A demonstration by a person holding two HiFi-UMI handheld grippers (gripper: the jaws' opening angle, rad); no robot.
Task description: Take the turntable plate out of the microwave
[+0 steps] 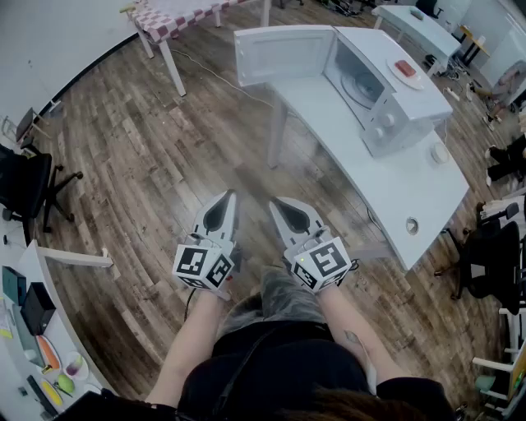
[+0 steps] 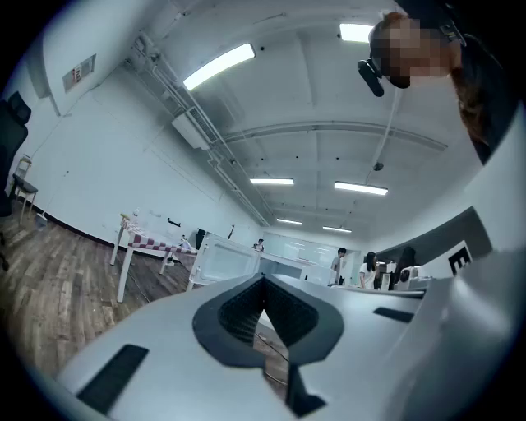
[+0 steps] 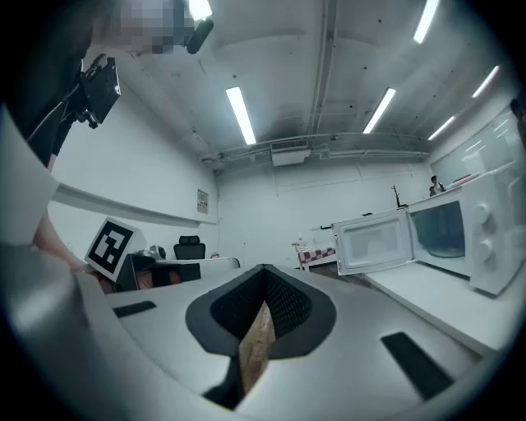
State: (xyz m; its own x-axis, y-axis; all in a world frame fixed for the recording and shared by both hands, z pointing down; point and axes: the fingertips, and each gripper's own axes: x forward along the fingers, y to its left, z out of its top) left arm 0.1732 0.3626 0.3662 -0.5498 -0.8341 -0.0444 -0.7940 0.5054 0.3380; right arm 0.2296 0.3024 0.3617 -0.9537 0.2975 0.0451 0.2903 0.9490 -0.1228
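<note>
**Both grippers shut and empty, plate in the microwave**

The person stood back from the white counter (image 1: pixel 415 193) with a gripper in each hand, both held level over the wooden floor (image 1: pixel 140 164). The left gripper (image 1: pixel 228 196) and the right gripper (image 1: pixel 278 202) sat side by side, close together but not touching, and well apart from the counter. Each one's own view showed its fingers pressed together at the tips with nothing pinched between them.

The microwave (image 1: pixel 394 115) stood on the far part of the counter. Its door (image 1: pixel 283 53) was swung wide open to the left as seen from the head view. The turntable plate (image 1: pixel 360 87) lay inside the cavity on its floor, a pale round disc visible through the opening. A small dish (image 1: pixel 406 72) with something red on it rested on top of the microwave.

Beyond the counter stood a table with a red-checked cloth (image 1: pixel 177 15), and a black office chair (image 1: pixel 29 185) stood at the left edge of the room.
</note>
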